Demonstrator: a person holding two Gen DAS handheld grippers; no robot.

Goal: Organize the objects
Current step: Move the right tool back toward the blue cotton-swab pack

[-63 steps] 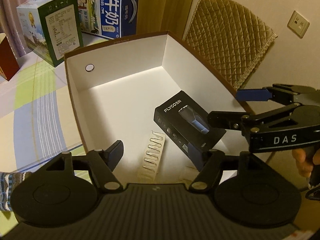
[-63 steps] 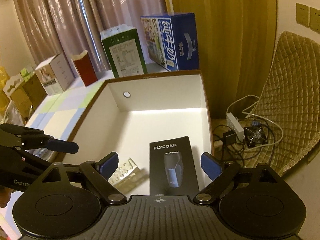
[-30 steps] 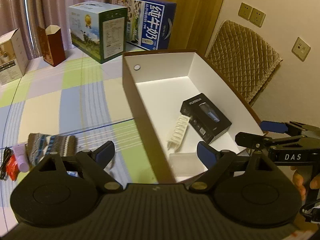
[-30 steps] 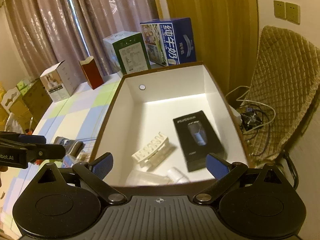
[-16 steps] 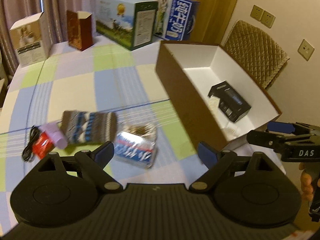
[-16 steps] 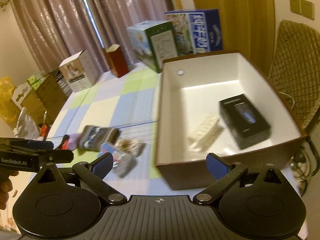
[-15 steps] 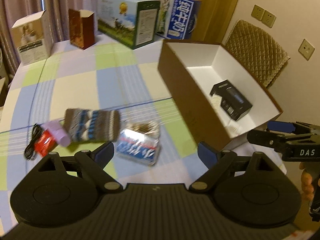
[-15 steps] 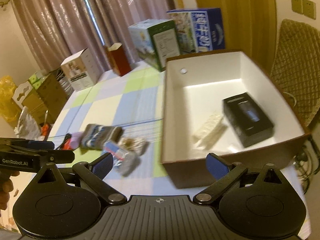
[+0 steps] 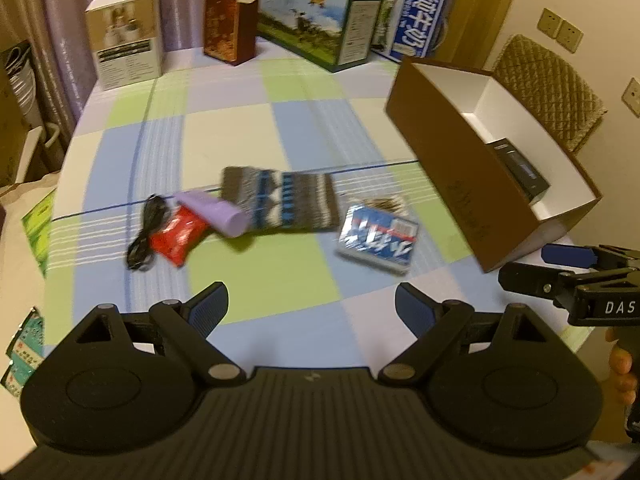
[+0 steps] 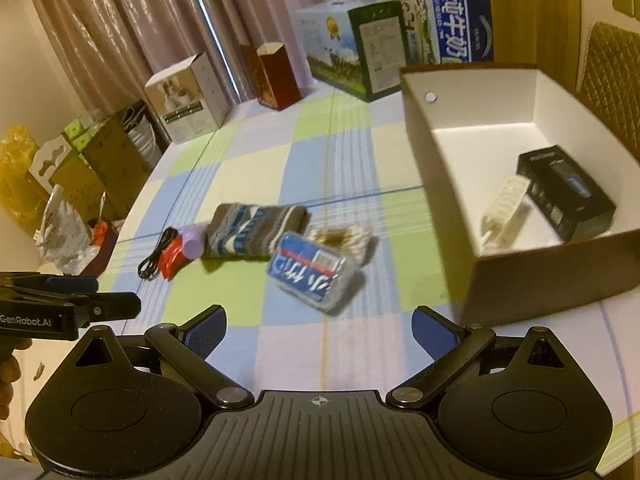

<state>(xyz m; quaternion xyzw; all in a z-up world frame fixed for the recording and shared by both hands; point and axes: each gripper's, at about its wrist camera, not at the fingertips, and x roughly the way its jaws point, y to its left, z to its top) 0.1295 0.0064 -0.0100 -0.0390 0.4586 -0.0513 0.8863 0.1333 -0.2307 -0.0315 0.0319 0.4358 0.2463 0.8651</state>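
Observation:
A brown box with a white inside (image 9: 460,184) (image 10: 532,276) stands at the table's right. It holds a black shaver box (image 10: 566,196) (image 9: 520,168) and a white ribbed piece (image 10: 502,210). On the checked cloth lie a knitted pouch (image 9: 280,196) (image 10: 256,230), a blue-white packet (image 9: 378,238) (image 10: 310,276), a purple tube (image 9: 212,214) (image 10: 192,242), a red packet (image 9: 178,238) (image 10: 170,262) and a black cable (image 9: 142,232) (image 10: 154,260). My left gripper (image 9: 310,308) is open and empty above the near cloth. My right gripper (image 10: 318,328) is open and empty, also seen at the left view's right edge (image 9: 560,268).
Cartons stand along the table's far edge: a white one (image 9: 126,42), a dark red one (image 9: 230,24), a green one (image 9: 320,20) and a blue milk one (image 9: 416,26). A quilted chair back (image 9: 552,92) is behind the brown box. Clutter lies off the table's left side (image 10: 64,184).
Both grippers have pulled back from the brown box and turned left toward the table. The loose things on the cloth have come into view. Both stay open and empty.

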